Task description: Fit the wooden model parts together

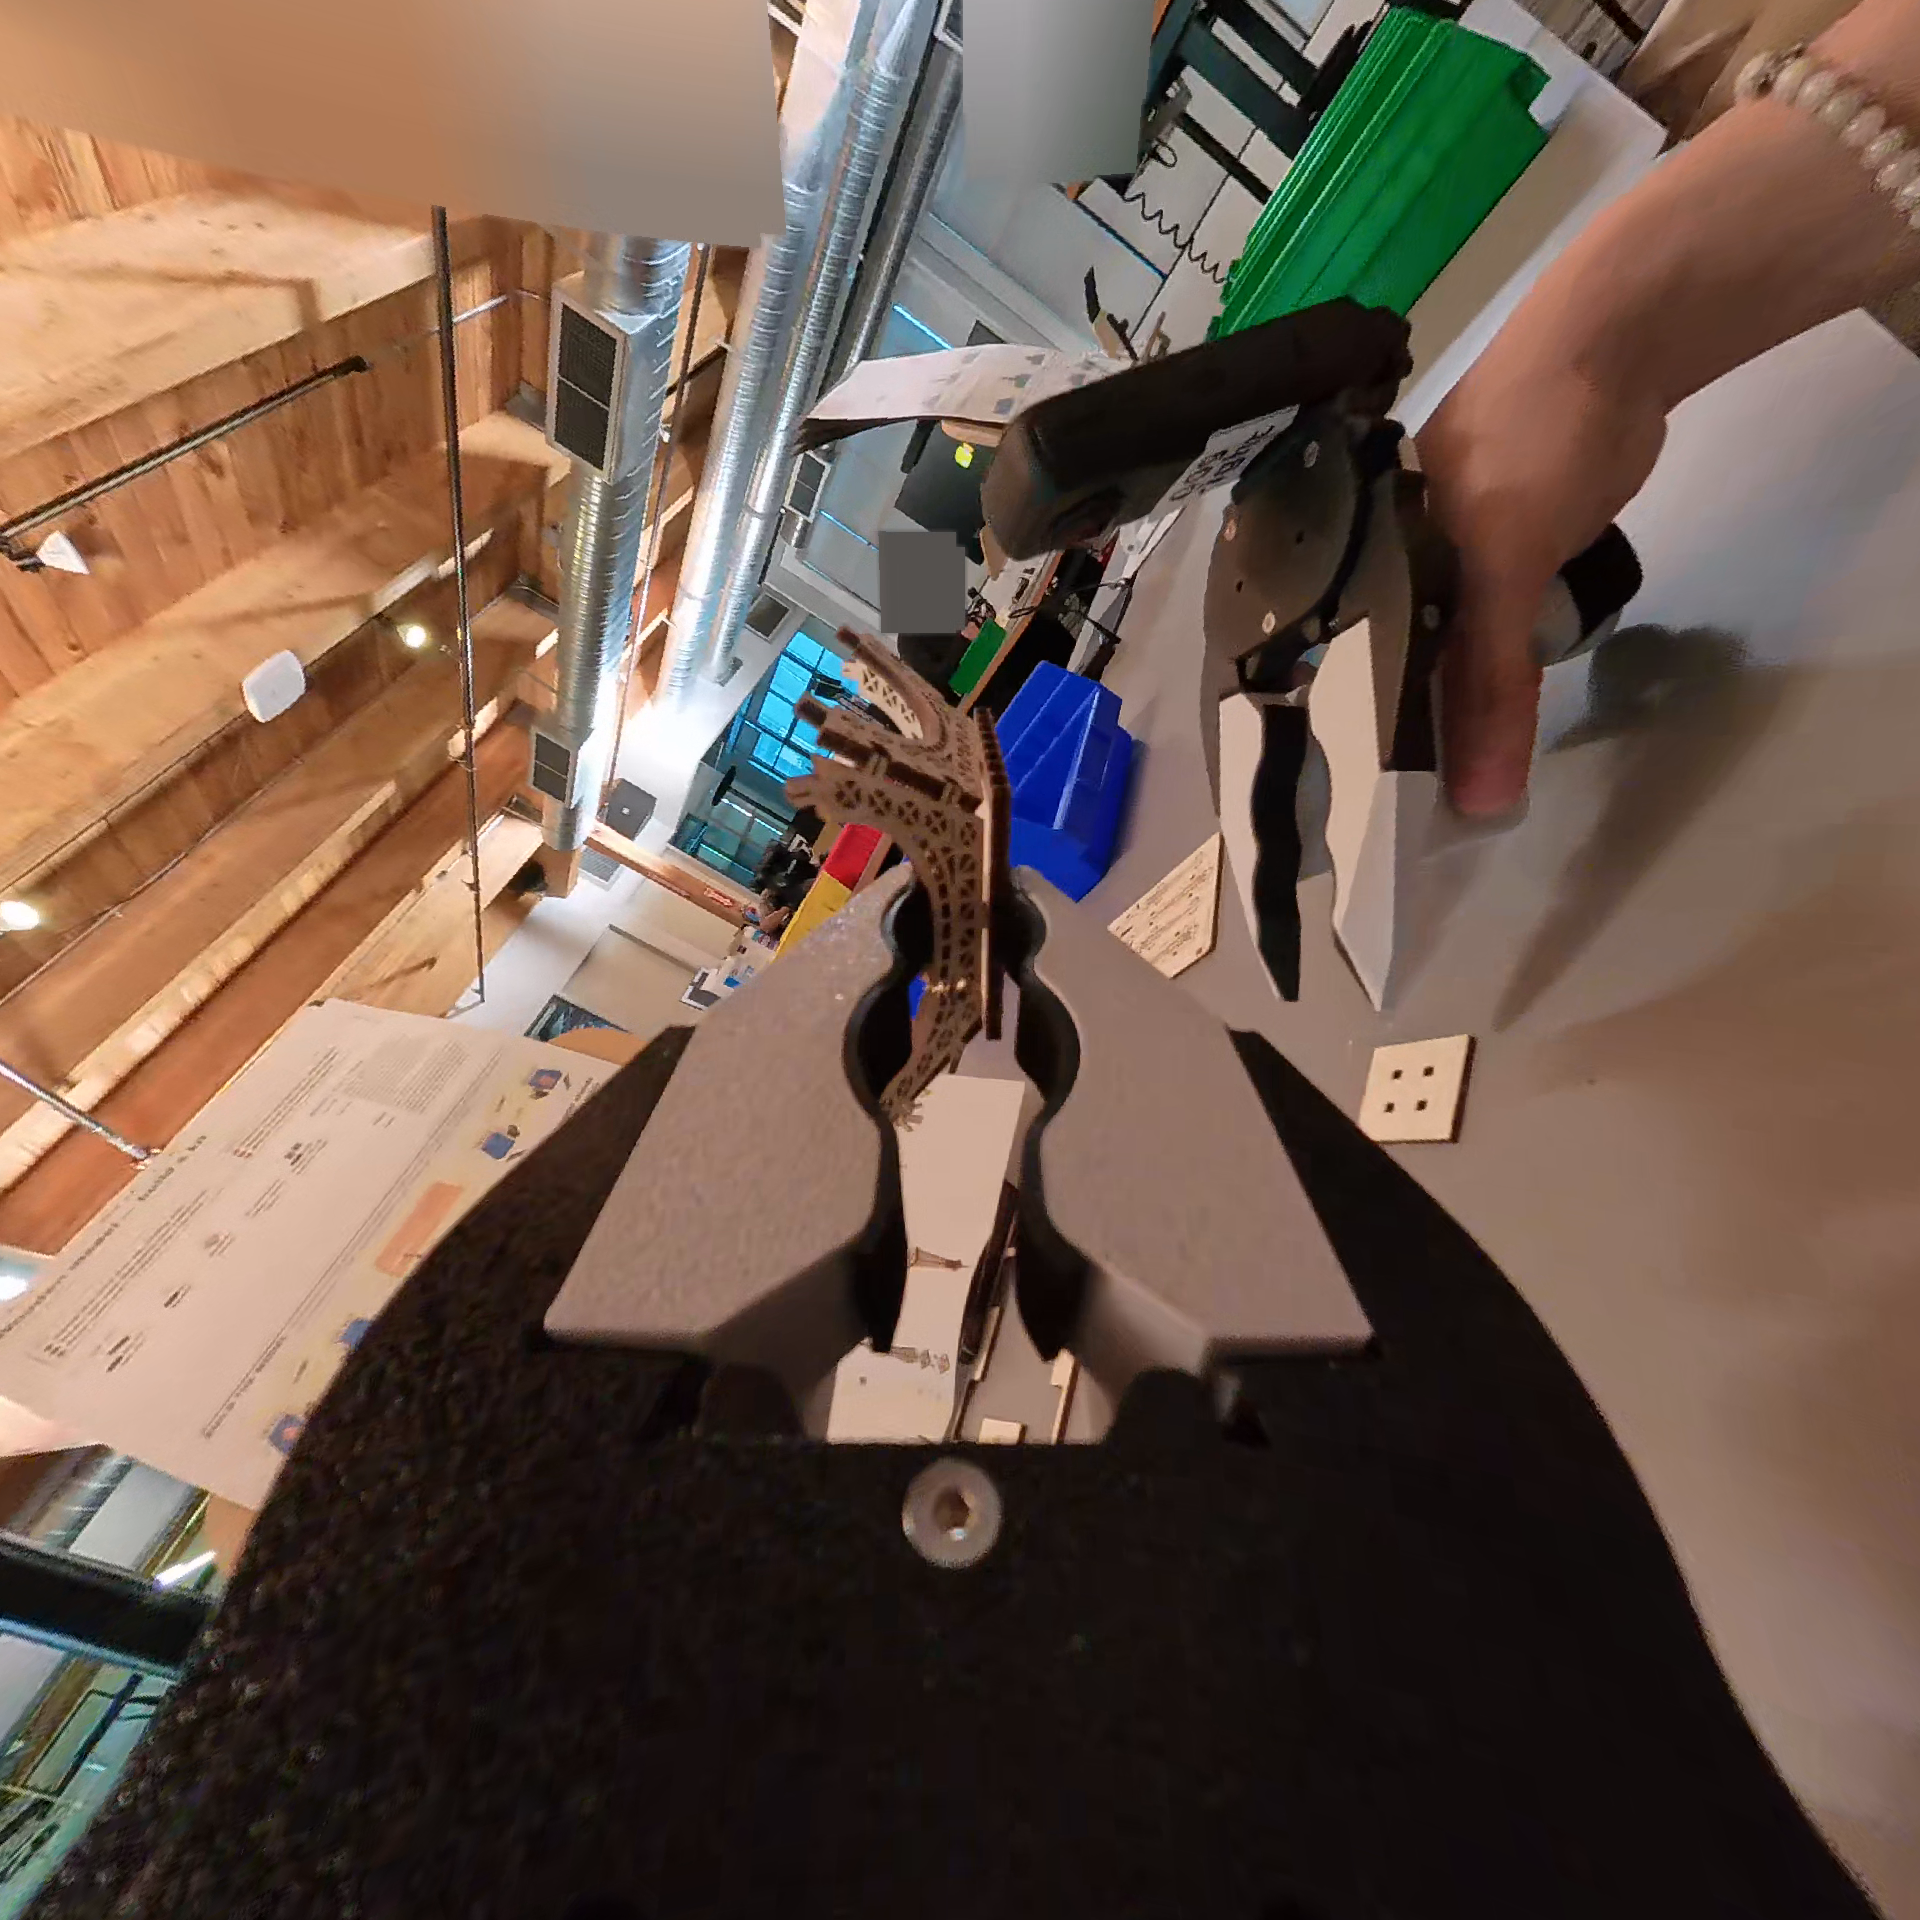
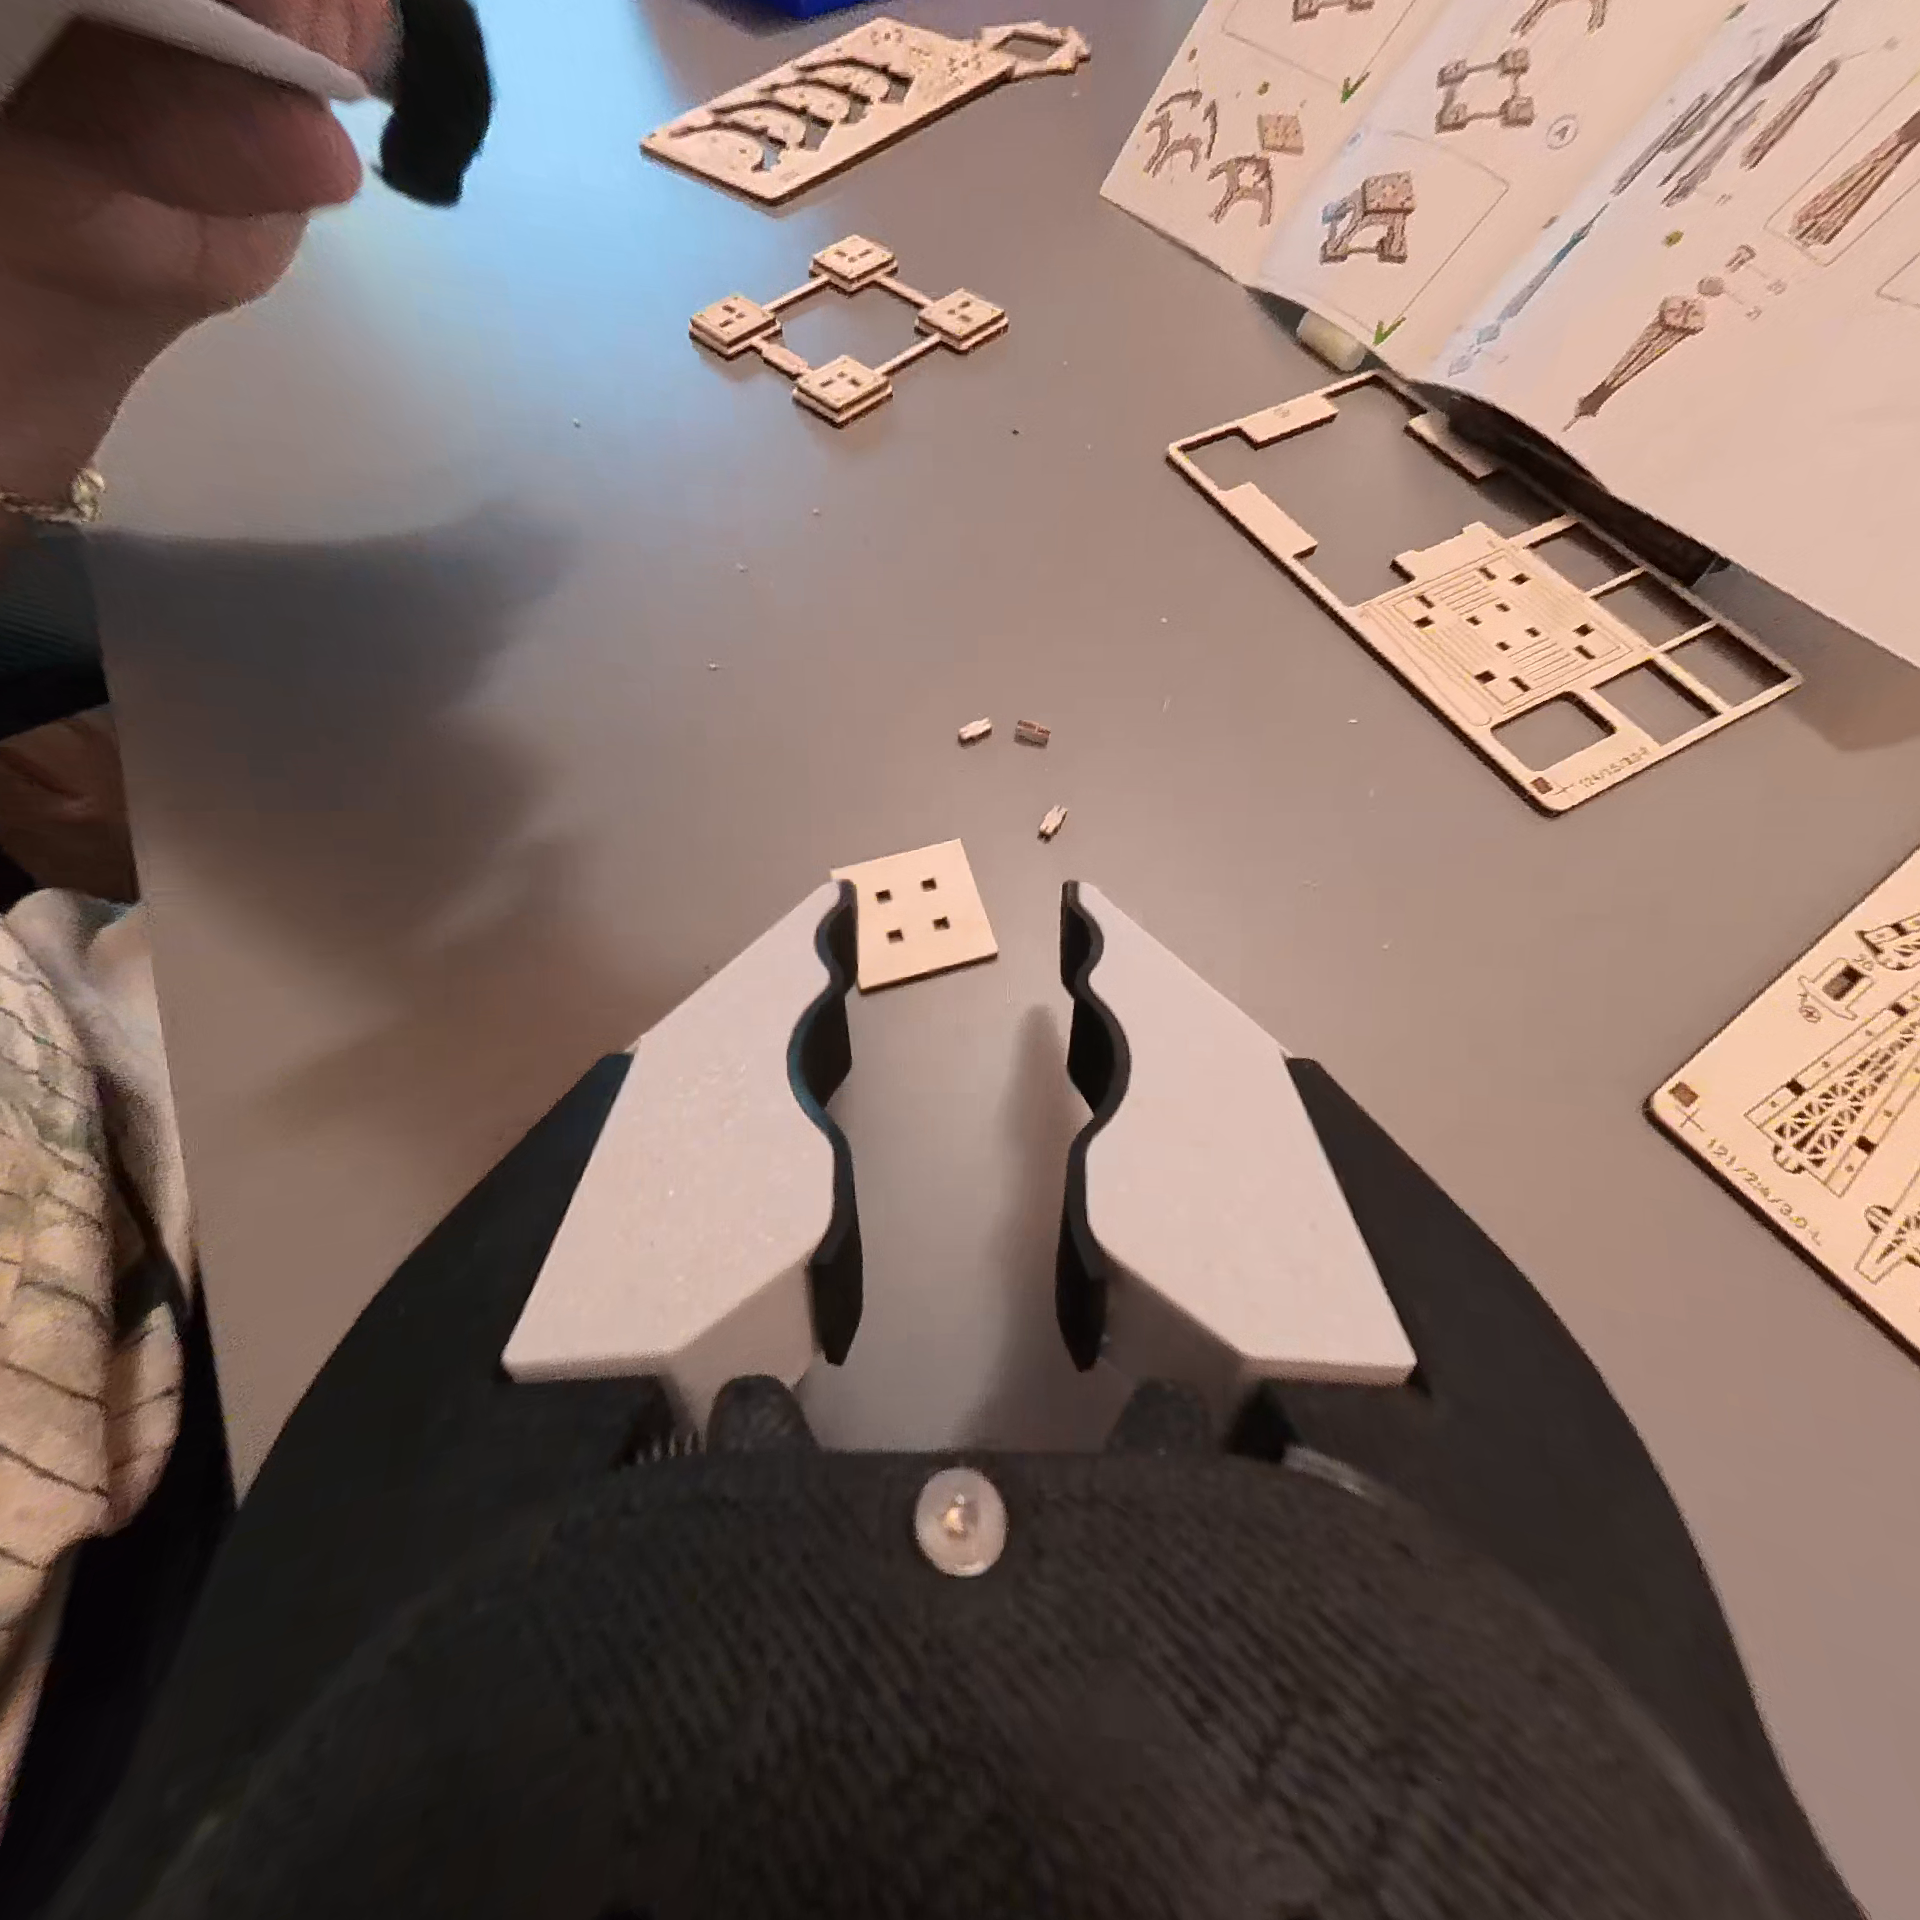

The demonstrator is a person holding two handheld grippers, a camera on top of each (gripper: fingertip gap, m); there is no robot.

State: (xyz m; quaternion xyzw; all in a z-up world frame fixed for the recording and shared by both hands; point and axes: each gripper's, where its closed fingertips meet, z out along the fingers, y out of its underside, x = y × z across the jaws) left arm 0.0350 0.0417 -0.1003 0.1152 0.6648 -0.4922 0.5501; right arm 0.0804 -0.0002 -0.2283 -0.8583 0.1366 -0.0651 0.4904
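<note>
My left gripper [image 1: 961, 904] is shut on curved lattice wooden legs [image 1: 914, 790] and holds them up in the air, tilted. My right gripper [image 2: 951, 894] is open and empty, low over the grey table, with a small square wooden plate with four holes [image 2: 920, 914] lying just ahead between its fingertips. That plate also shows in the left wrist view [image 1: 1418, 1088], with the right gripper [image 1: 1335, 977] above it, held by a hand [image 1: 1538, 488]. A square wooden base frame with four corner pads [image 2: 847, 327] lies farther off.
On the grey table [image 2: 623, 623] lie a punched-out part sheet [image 2: 1486, 592], another sheet with curved cutouts [image 2: 862, 104], a lattice part sheet [image 2: 1829, 1122], an instruction sheet [image 2: 1610, 156] and a few tiny wooden pegs [image 2: 1029, 732]. Blue bins [image 1: 1070, 779] stand beyond. About 15 cm separates my left fingertips from my right.
</note>
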